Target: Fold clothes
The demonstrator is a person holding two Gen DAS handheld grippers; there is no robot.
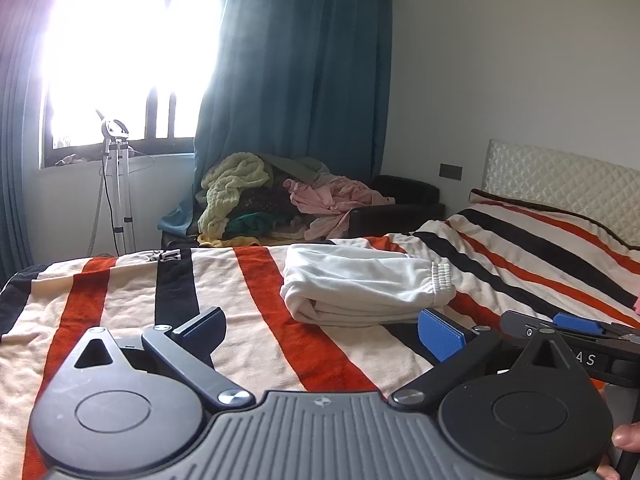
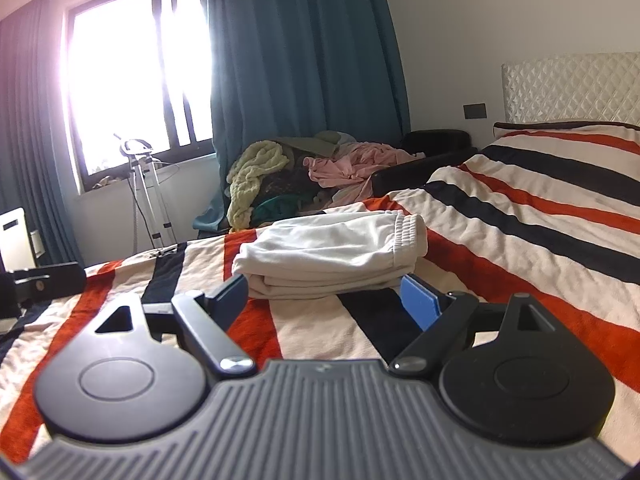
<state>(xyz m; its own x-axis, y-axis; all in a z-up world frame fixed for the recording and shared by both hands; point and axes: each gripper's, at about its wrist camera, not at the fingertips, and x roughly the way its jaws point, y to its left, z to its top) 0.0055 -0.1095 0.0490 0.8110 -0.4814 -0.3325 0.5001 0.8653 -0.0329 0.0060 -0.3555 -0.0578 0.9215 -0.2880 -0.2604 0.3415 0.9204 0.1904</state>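
A white garment [image 1: 360, 288] with a ribbed elastic cuff lies folded in a flat stack on the striped blanket [image 1: 120, 300]. In the left wrist view my left gripper [image 1: 326, 334] is open, just short of the stack, nothing between its blue pads. The right gripper's fingers [image 1: 572, 326] show at the right edge of that view. In the right wrist view the same folded garment [image 2: 332, 254] lies straight ahead, and my right gripper [image 2: 326, 296] is open with its fingertips flanking the near edge of the stack, holding nothing.
A heap of unfolded clothes [image 1: 280, 200], green, pink and dark, sits on a dark couch beyond the bed. A garment steamer stand [image 1: 116, 184] is by the window. The quilted headboard [image 1: 560, 188] is at the right. A thumb [image 1: 626, 436] shows at the lower right.
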